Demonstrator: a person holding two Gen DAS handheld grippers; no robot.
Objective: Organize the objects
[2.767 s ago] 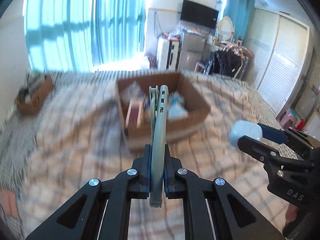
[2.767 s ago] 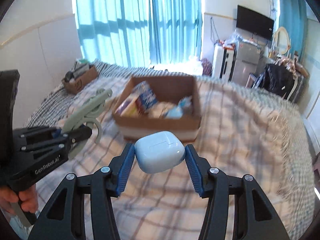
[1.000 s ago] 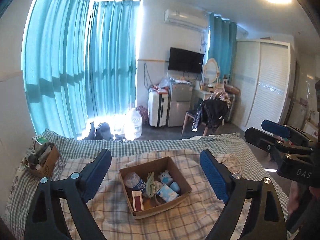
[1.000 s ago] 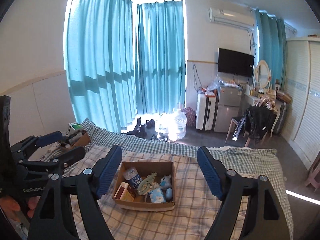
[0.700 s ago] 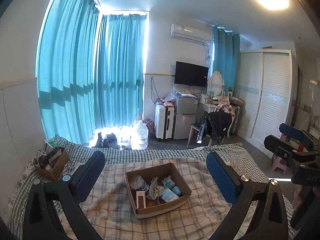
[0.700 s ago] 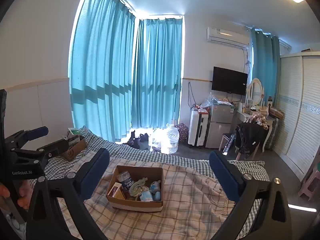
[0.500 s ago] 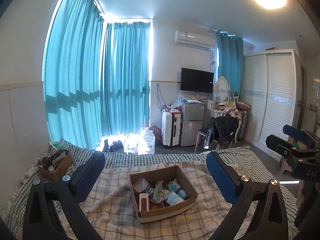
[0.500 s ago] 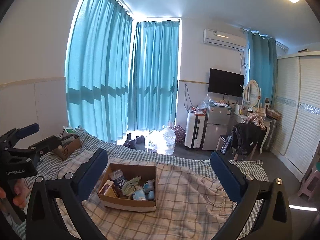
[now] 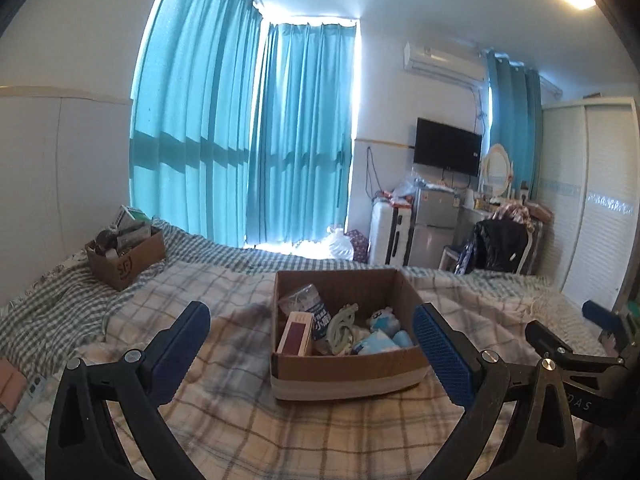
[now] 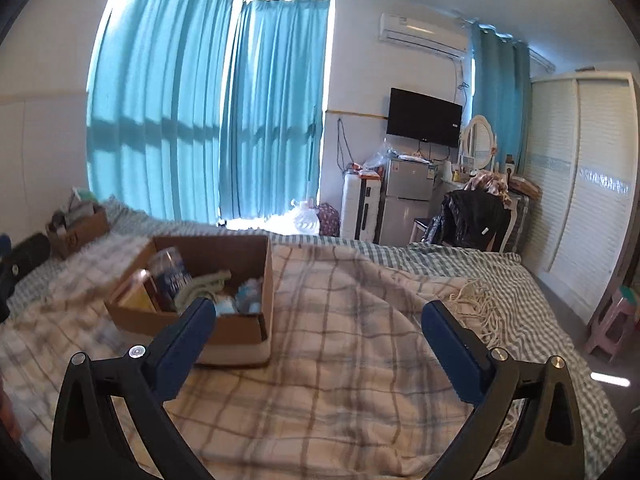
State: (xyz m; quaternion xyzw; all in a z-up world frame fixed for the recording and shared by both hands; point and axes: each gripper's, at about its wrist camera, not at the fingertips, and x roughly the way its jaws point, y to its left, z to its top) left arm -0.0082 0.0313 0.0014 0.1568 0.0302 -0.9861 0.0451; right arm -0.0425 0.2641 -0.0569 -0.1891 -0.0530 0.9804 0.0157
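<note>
A brown cardboard box (image 9: 344, 372) sits on the plaid bed. It holds a bottle (image 9: 308, 300), a red-and-white carton (image 9: 298, 332), a pale green clip (image 9: 340, 326) and small blue and white items (image 9: 380, 340). My left gripper (image 9: 312, 344) is open and empty, held just in front of the box. My right gripper (image 10: 320, 336) is open and empty, to the right of the box (image 10: 224, 328), over the blanket. The right gripper also shows in the left wrist view (image 9: 572, 336) at the right edge.
A second cardboard box (image 9: 124, 260) full of things stands at the bed's far left corner. A fringed plaid blanket (image 10: 360, 360) covers the bed. Curtains, suitcase, fridge, a chair with a black jacket (image 10: 472, 216) and a pink stool (image 10: 612, 320) stand beyond the bed.
Both grippers, earlier shut on the green clip and the white case, are now open and empty; those items lie in the box. Both grippers have since come down closer to the bed.
</note>
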